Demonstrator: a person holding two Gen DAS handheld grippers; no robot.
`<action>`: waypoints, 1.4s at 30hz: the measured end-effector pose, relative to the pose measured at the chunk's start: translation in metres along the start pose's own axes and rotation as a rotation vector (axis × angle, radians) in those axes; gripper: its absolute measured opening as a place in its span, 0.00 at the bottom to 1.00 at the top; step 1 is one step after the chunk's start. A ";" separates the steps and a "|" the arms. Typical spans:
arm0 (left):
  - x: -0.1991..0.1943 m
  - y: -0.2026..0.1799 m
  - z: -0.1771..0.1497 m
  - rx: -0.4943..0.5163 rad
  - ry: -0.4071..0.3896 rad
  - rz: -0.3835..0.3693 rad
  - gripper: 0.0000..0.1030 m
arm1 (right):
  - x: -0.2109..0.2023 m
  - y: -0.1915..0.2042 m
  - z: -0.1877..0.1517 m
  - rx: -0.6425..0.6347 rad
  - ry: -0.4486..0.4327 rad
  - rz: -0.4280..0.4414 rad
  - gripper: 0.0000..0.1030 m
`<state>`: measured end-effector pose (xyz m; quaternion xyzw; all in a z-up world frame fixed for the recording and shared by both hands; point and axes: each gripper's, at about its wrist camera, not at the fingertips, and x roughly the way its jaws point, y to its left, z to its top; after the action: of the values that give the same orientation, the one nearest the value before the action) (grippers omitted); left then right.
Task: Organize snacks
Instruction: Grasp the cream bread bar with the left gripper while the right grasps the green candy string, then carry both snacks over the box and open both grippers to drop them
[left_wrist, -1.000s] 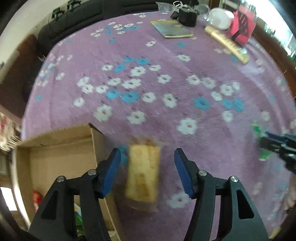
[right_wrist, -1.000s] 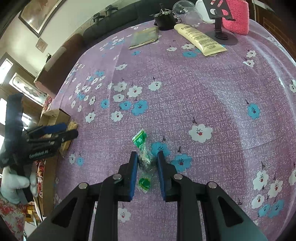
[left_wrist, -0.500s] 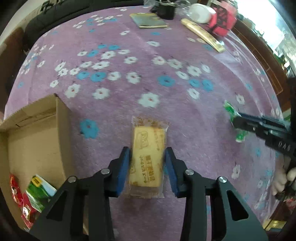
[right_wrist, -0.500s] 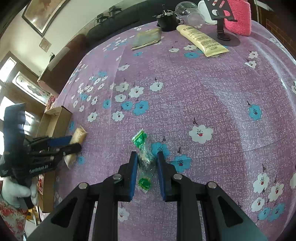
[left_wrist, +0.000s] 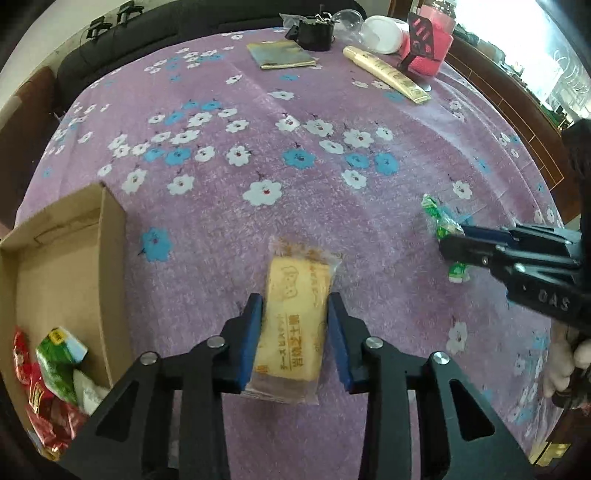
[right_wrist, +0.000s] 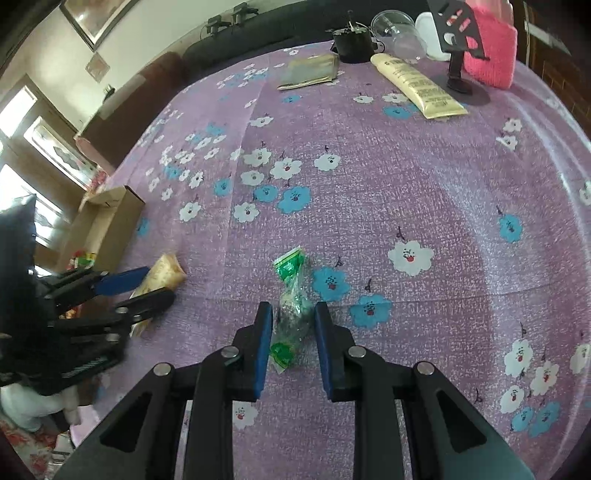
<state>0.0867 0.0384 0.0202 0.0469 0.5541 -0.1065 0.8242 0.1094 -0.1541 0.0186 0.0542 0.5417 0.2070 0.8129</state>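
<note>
On a tabletop spread with a purple flowered cloth, two hand-held grippers each take hold of a snack. The left gripper is closing its blue pads on the long sides of a wrapped yellow cake bar, which lies on the cloth just right of an open cardboard box. The right gripper is clamped on a clear-and-green candy packet near the middle of the cloth, well apart from the box.

The step in hand appears to be the pick-up: both snacks are gripped but neither looks lifted clear. The next move likely calls for raising the cake bar, carrying it left over the box wall and letting it go among the packets inside; the candy has the longer trip across.

Only the left wrist view looks down into the box, showing red and green snack packets heaped at its near end. The right wrist view shows the box mostly from outside, but catches the left gripper side-on with the cake bar between its jaws, and a white-gloved hand beneath it.
</note>
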 end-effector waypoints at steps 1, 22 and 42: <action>0.000 -0.001 -0.001 -0.005 -0.001 -0.002 0.36 | 0.001 0.000 0.001 0.010 0.003 -0.002 0.18; -0.130 0.085 -0.094 -0.350 -0.198 -0.023 0.36 | -0.032 0.114 -0.011 -0.096 -0.019 0.111 0.17; -0.106 0.212 -0.116 -0.487 -0.161 0.131 0.36 | 0.060 0.270 0.020 -0.126 0.097 0.197 0.17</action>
<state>-0.0083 0.2802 0.0655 -0.1255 0.4918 0.0801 0.8579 0.0716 0.1176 0.0596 0.0458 0.5585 0.3221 0.7631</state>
